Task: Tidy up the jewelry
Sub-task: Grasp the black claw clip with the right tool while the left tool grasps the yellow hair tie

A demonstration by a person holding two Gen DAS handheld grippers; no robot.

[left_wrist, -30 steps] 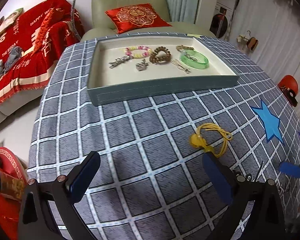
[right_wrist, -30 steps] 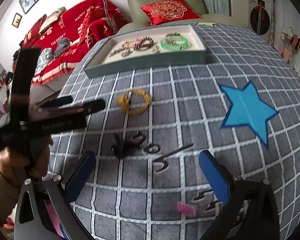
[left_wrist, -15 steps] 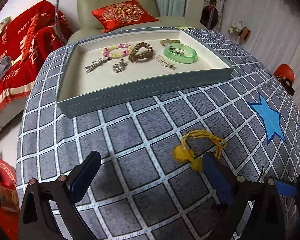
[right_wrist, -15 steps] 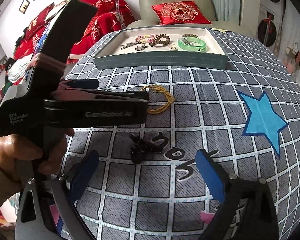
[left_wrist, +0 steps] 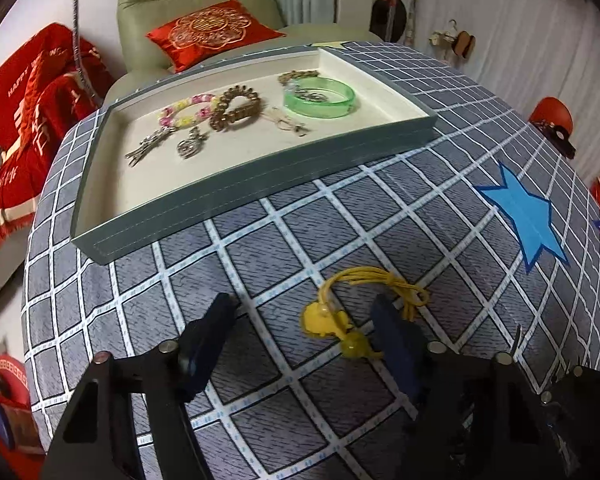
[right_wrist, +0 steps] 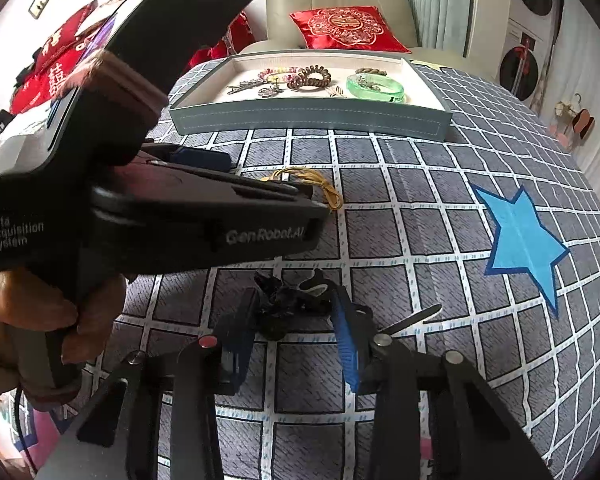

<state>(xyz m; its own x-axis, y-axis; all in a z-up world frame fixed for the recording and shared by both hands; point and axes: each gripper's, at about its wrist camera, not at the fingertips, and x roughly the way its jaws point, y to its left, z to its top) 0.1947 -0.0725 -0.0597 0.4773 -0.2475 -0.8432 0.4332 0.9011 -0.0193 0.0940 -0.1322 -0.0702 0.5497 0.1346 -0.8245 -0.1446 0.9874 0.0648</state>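
Far across the checked tablecloth [left_wrist: 268, 256], grey tray [left_wrist: 260, 176] already loaded with green bangle [left_wrist: 319, 98] and beaded bracelets. Nearer, left gripper [left_wrist: 304, 320] spread wide around yellow cord pendant [left_wrist: 332, 322], apparently for pickup. Right gripper [right_wrist: 294, 312] part-closed about black hair clip [right_wrist: 286, 300]; contact unclear, clip's form indistinct.

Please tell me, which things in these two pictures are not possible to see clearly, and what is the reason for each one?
- Yellow cord necklace, right wrist view: mostly hidden behind the left gripper's body.
- Black jewelry piece, right wrist view: dark and tangled, so its type and whether the right gripper touches it are unclear.
- Small charms in the tray, left wrist view: too small to identify.
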